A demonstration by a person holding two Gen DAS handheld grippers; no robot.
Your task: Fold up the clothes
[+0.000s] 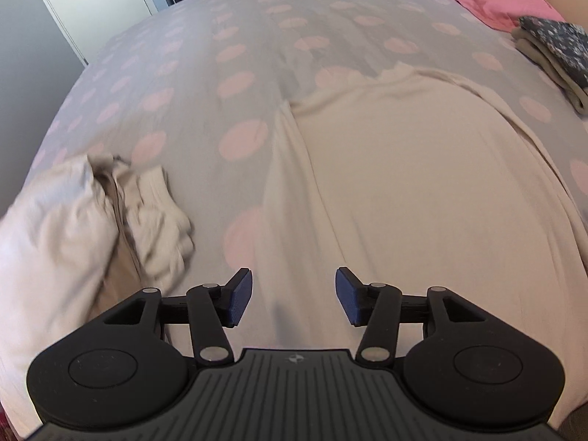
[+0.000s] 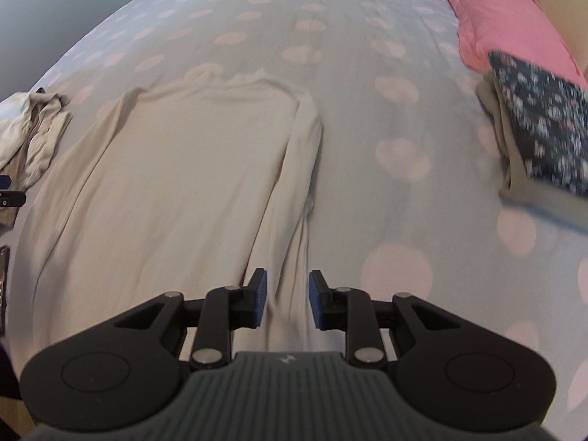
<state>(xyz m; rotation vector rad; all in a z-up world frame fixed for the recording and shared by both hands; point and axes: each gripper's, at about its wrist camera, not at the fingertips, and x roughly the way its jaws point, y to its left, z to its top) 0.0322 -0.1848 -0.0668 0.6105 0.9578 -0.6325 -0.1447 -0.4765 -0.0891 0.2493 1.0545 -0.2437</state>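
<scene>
A cream long-sleeved garment (image 1: 404,183) lies spread flat on the bed, its sleeves folded in along both sides. My left gripper (image 1: 294,294) hovers over its left edge, open, with nothing between the blue pads. In the right wrist view the same garment (image 2: 183,169) fills the left half. My right gripper (image 2: 287,299) hangs above the folded sleeve along its right edge. Its jaws stand a little apart and the cloth lies below them, not pinched.
The grey bed cover (image 2: 404,110) has pink dots. A crumpled pale garment (image 1: 73,220) lies to the left. A folded stack with a dark floral piece on top (image 2: 540,136) sits at the right, beside a pink pillow (image 2: 507,22). A white door (image 1: 92,0) stands beyond the bed.
</scene>
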